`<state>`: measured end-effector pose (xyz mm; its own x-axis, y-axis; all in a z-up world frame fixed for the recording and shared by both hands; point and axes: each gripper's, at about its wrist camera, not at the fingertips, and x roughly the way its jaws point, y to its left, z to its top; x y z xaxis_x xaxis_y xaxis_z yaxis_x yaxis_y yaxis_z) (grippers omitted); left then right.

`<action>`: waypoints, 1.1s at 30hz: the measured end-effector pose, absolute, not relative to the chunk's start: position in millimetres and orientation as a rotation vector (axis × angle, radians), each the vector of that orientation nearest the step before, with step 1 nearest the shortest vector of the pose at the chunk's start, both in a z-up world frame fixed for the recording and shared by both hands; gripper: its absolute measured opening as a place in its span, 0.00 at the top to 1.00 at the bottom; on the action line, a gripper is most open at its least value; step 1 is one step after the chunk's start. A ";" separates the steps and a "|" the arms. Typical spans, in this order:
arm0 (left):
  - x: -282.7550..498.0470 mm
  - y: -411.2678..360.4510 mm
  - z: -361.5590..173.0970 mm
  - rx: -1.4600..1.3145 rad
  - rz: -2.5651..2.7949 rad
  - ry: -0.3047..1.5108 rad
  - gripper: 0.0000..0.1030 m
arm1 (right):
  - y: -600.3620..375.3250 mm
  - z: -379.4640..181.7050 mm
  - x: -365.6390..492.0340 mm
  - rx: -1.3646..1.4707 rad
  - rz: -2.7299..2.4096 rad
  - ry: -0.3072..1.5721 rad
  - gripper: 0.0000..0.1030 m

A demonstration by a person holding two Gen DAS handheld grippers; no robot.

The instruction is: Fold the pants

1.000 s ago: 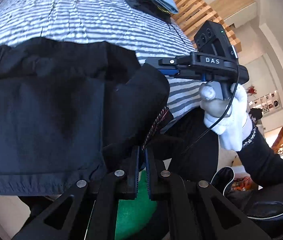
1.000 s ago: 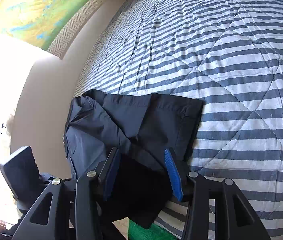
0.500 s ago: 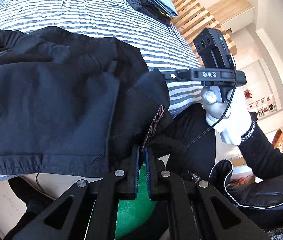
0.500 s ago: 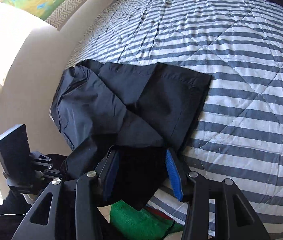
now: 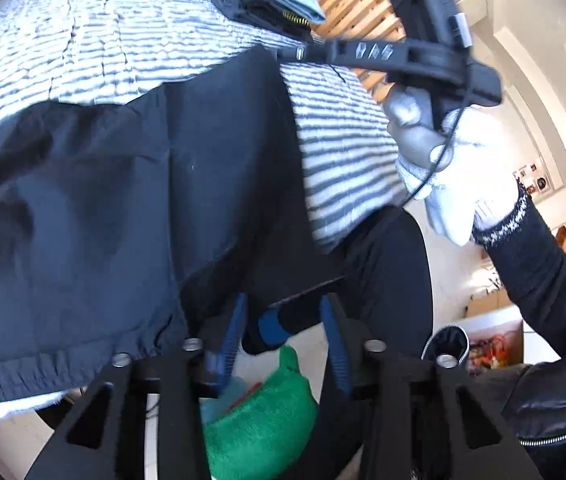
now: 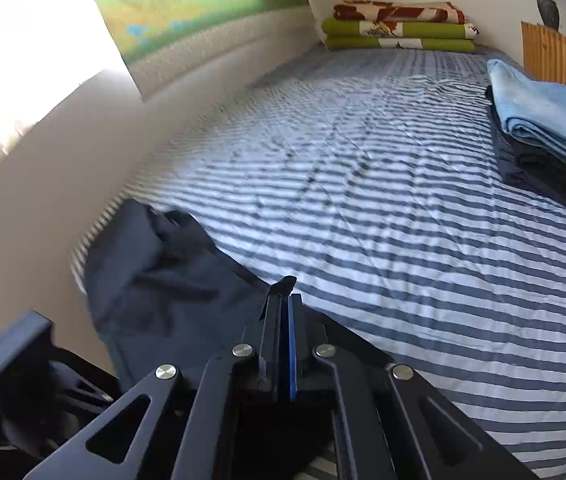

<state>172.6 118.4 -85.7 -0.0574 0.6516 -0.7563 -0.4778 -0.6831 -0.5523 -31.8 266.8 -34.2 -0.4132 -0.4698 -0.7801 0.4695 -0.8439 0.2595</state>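
Note:
The black pants (image 5: 131, 208) lie on the striped bed cover (image 5: 347, 152) and hang over its near edge. In the left wrist view my right gripper (image 5: 297, 53), held by a white-gloved hand (image 5: 455, 184), pinches the pants' far corner and holds it lifted. From the right wrist view the right gripper (image 6: 285, 300) is shut, a tip of black cloth poking out between its pads, with the rest of the pants (image 6: 155, 272) to its left. My left gripper (image 5: 285, 332) has its jaws opening at the bed's edge; dark cloth hangs just beyond the tips, unpinched.
A stack of folded clothes (image 6: 543, 136) with a light blue piece on top sits at the bed's right side, by a wooden slatted board (image 5: 355, 8). Folded green blankets (image 6: 399, 32) lie at the far end. A wall (image 6: 63, 160) runs along the left. Something green (image 5: 263, 432) lies on the floor.
My left gripper has opened and let go of the cloth it pinched. The right gripper has shut on the pants' edge, rolled and risen, lifting that corner off the bed.

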 end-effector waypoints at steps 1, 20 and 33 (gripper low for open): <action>175.0 113.5 -85.5 -1.431 1.838 -0.188 0.57 | 270.6 -49.0 -33.6 1.329 -2.233 0.033 0.96; 135.0 -233.7 -74.9 -1.465 2.701 -0.849 0.57 | 132.3 -42.2 -85.8 1.354 -1.856 -0.137 0.81; 127.4 -296.5 -147.9 -1.498 2.728 -0.915 0.60 | -42.1 -140.4 -199.3 1.566 -1.508 -0.360 0.69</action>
<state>127.4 -296.5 -147.9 -0.5695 0.1736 -0.8035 0.3458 -0.8361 -0.4258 -199.3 -42.1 -140.4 0.2121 -0.7364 -0.6424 0.3670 -0.5492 0.7508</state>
